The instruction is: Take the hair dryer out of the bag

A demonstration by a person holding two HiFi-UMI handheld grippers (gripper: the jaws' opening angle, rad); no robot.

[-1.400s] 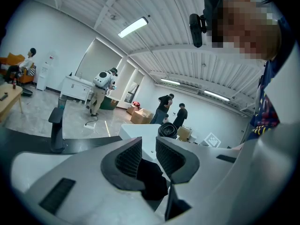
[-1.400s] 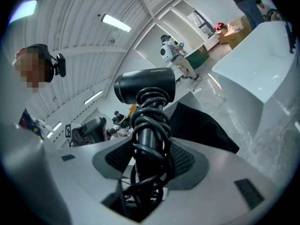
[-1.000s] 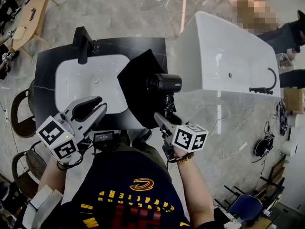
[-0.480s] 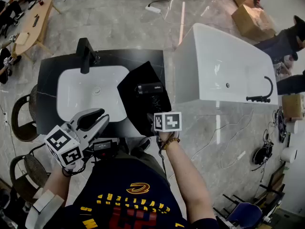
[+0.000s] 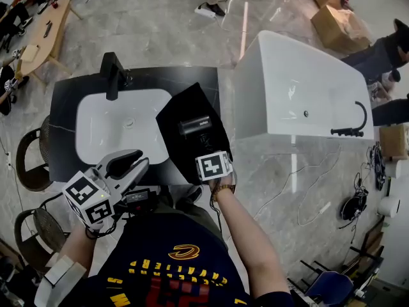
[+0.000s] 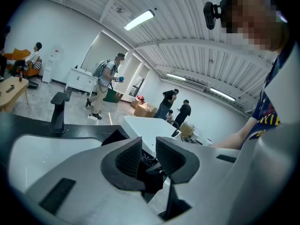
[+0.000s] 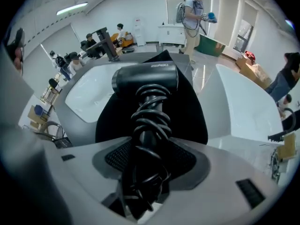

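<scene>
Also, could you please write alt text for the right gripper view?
The right gripper grips a black hair dryer by its cord-wrapped handle, barrel crosswise over a black bag beside a white sink. People stand in the room beyond.

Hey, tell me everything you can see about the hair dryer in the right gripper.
The hair dryer is black, matte plastic by its look, with a short round barrel bearing small pale lettering. Its cord is coiled tightly around the handle. The right gripper is closed on that wrapped handle, with the barrel lying crosswise at the far end. It is over the black bag beside the white sink; whether it touches the bag I can't tell.
</scene>
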